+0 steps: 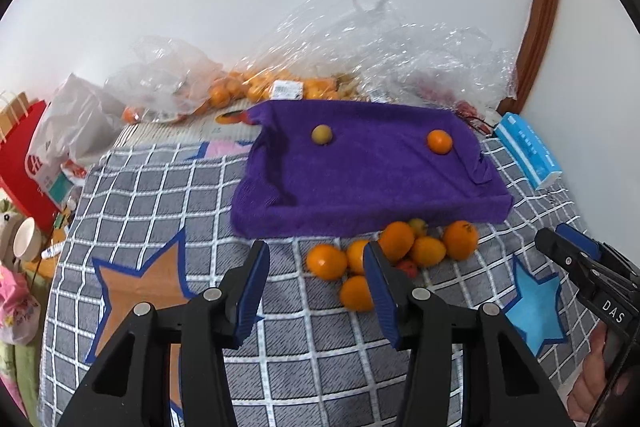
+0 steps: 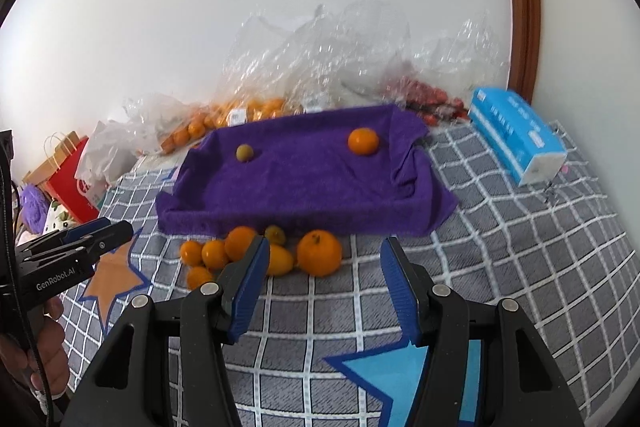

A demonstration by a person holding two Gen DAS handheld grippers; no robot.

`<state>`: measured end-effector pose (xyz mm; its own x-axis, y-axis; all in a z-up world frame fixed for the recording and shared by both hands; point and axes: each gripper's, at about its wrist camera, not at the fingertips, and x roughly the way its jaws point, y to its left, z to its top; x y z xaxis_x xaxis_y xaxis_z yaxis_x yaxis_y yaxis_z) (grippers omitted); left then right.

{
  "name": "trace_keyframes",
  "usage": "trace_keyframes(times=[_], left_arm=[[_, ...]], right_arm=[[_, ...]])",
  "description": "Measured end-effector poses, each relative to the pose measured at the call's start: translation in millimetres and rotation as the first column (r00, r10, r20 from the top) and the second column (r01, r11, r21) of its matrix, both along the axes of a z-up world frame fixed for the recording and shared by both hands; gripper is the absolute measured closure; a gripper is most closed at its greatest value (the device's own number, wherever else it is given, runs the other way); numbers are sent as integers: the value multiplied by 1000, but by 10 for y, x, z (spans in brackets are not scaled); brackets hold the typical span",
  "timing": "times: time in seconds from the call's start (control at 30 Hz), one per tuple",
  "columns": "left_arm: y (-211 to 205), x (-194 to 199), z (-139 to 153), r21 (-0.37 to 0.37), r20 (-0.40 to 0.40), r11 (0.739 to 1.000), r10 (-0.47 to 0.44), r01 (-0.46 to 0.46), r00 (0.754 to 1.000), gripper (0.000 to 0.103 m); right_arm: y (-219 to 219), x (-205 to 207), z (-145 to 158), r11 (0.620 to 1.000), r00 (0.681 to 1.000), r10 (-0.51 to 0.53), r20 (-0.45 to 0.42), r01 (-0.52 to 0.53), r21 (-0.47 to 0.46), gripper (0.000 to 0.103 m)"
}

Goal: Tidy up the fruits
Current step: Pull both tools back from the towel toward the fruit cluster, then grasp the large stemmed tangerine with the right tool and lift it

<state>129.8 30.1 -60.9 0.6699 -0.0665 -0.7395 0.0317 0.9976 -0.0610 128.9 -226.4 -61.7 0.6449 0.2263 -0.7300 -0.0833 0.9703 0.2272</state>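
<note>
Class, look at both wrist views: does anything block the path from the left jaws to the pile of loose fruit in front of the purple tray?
Nothing visible does. Only bare checked cloth lies between the open, empty left gripper and the fruit pile.

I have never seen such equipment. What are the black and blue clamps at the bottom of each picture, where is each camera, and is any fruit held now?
They are hand-held grippers; a person holds one in each hand, and a camera on each looks along its two fingers. One picture is from the left gripper, the other from the right gripper. Both stand open and hold nothing. On the checked cloth lies a purple towel that seems to line a tray, with an orange and a small greenish fruit on it. In front is a pile of oranges. Behind are plastic bags and a blue tissue pack.
</note>
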Motion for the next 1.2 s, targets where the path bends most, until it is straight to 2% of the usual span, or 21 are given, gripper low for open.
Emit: trace_keyframes(times=[0.17,0.27,0.47,0.57,0.83,0.93,1.1,1.2], left_arm=[[82,-10,-174,-32,-25,999,24,-25,999,56],[119,-8,-284,-31,-42,999,33,-34,999,51],[270,40,-492,-72,-97,995,56,-63,994,48],[294,93,-500,-60,-99,997,50,-56,994,45],[322,186,-543,-84,-109,996,33,-42,994,45],[344,195,-566,-79,-111,996,37,-46,993,45],[400,181,-610,-128,-123,991,31,-47,992,45],[362,161,-635,-134,-121,990,18,-34,992,45]], right_arm=[[73,-19,-154,999,1000,23,-6,-23,-29,45],[104,5,-260,999,999,32,-11,-32,-37,45],[157,158,-460,999,998,44,-42,-45,-30,57],[177,260,-517,998,998,51,-45,-52,-21,57],[254,567,-742,998,992,64,-111,-63,14,57],[294,636,-793,998,991,59,-118,-60,-9,57],[293,675,-860,999,990,52,-130,-52,3,59],[293,642,-841,998,991,55,-121,-56,-8,60]])
